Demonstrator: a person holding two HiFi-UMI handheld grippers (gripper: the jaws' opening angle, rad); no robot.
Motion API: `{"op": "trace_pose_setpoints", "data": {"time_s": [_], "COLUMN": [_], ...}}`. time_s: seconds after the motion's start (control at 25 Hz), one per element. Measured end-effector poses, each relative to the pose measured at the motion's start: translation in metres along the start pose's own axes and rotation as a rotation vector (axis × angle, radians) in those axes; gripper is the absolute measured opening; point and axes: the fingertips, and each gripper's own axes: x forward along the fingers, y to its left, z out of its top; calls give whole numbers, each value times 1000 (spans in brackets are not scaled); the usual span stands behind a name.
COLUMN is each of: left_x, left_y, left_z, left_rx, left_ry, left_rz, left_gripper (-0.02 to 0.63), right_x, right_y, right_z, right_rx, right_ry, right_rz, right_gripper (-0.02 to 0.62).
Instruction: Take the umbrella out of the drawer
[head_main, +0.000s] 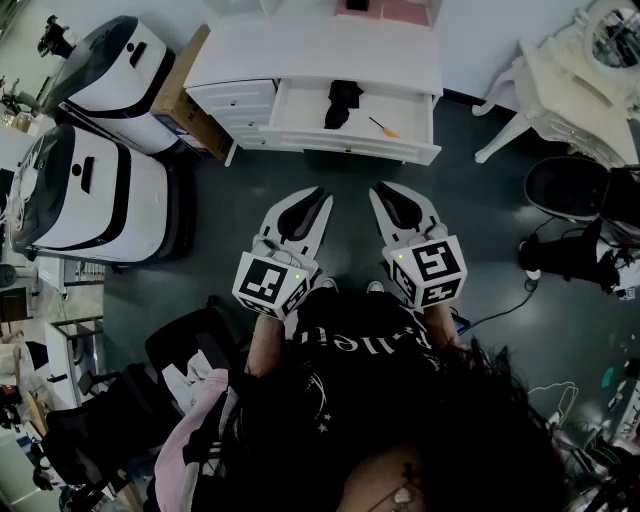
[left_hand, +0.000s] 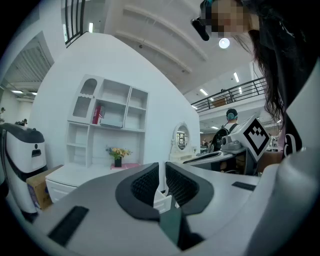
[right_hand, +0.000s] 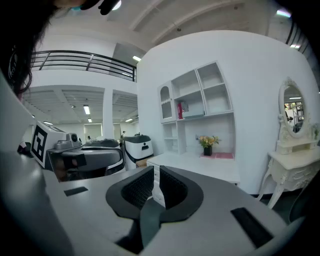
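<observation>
Close in, left gripper (head_main: 322, 192) and right gripper (head_main: 378, 188) sit side by side, well short of the desk. Jaws of both are pressed together, nothing in them. Farther off, drawer (head_main: 350, 148) stands open. Black umbrella (head_main: 343, 102) lies about mid-drawer, long axis near-to-far, dead ahead between the grippers. Left looks marginally nearer.

Umbrella (head_main: 343, 103): black, folded compact type, lying flat in the drawer (head_main: 296, 108), approx mid-floor, long axis running front-to-back w/ a slight tilt. Its wider, bunched end is at the back, right by the edge of the desk (head_main: 315, 50) top; can't tell if it touches the back wall. Drawer: white, wide & shallow, pulled open out of the desk front, w/ white floor showing either side of the umbrella.
</observation>
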Motion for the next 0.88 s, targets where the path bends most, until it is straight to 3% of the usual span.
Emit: {"op": "trace_pose_setpoints", "data": {"time_s": [0.36, 0.88], "left_x": [-9, -57], "left_y": [11, 54], "left_z": [0, -16], "left_rx": [-10, 9], "left_ry": [-2, 28], "left_rz": [-11, -12], "left_gripper": [41, 41], "right_x": [17, 54], "right_y": [13, 64], "right_z": [4, -11], "right_rx": [23, 98], "right_ry": [-17, -11], "right_rz": [0, 4], "right_gripper": [66, 66]}}
